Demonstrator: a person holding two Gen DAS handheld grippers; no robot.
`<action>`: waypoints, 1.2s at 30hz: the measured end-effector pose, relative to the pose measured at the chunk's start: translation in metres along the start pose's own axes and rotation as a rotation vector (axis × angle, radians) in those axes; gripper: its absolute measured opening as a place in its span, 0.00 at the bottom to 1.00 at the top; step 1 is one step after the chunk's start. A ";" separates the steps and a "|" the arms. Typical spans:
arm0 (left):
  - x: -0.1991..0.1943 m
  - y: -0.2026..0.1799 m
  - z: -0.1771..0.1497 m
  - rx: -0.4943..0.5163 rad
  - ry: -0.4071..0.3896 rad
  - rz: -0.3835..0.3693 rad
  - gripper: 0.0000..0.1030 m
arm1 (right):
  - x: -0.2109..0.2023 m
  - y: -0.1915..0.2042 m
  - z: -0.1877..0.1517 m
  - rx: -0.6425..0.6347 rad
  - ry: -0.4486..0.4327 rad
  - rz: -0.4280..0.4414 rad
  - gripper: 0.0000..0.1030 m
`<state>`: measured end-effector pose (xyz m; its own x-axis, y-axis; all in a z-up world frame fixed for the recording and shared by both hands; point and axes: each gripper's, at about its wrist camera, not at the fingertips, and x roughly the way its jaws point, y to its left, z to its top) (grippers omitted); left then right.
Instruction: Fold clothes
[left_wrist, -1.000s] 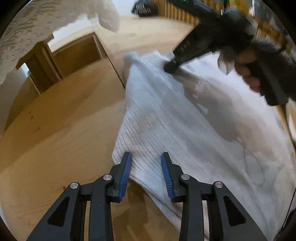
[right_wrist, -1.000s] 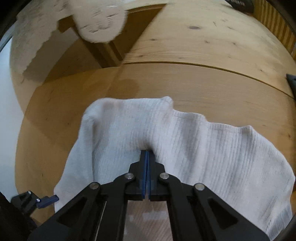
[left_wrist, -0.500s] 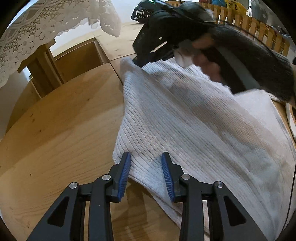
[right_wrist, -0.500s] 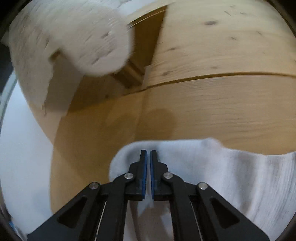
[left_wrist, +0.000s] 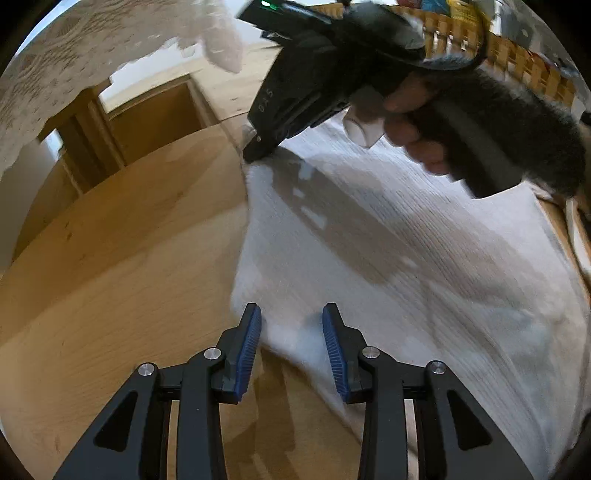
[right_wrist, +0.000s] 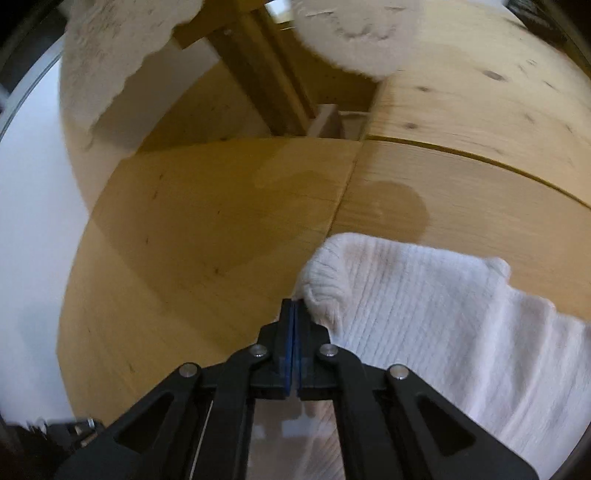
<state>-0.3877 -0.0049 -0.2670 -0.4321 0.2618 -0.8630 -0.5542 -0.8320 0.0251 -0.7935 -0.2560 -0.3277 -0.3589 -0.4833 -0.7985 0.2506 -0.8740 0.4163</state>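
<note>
From the left wrist we see our left gripper (left_wrist: 291, 332) with its blue pads spread apart, straddling the near corner of the white ribbed garment (left_wrist: 388, 258), which lies spread on the wooden table (left_wrist: 110, 277) with its left edge running up toward the table's seam. Across the cloth, our right gripper (left_wrist: 255, 153), held in a hand (left_wrist: 417, 122) with a dark fuzzy sleeve, has its tip down on the garment's far corner. We judge this a fold in hand, both near and far corners of one edge being addressed; next the left pads would need to close on their corner so the two can carry the edge together. Over to the right wrist: our right gripper (right_wrist: 293, 325) has its pads pressed together, and the bunched far corner of the garment (right_wrist: 424, 306) sits just beside the tip, but whether cloth is actually pinched we cannot tell. A lace cloth (right_wrist: 122, 44) hangs beyond the table's far edge. As for containers, we see none holding clothes.
</note>
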 end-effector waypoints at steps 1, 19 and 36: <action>-0.010 0.002 -0.007 -0.014 0.009 -0.006 0.32 | -0.010 0.002 -0.007 -0.005 0.003 -0.022 0.04; -0.117 -0.086 -0.189 -0.170 0.160 -0.070 0.49 | -0.110 0.054 -0.106 -0.098 0.223 -0.173 0.33; -0.115 -0.112 -0.196 -0.156 0.099 -0.083 0.06 | -0.052 0.074 -0.129 -0.144 0.378 -0.408 0.23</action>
<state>-0.1367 -0.0380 -0.2695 -0.3135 0.2899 -0.9043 -0.4644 -0.8774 -0.1203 -0.6400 -0.2891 -0.3113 -0.1126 -0.0333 -0.9931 0.2887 -0.9574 -0.0006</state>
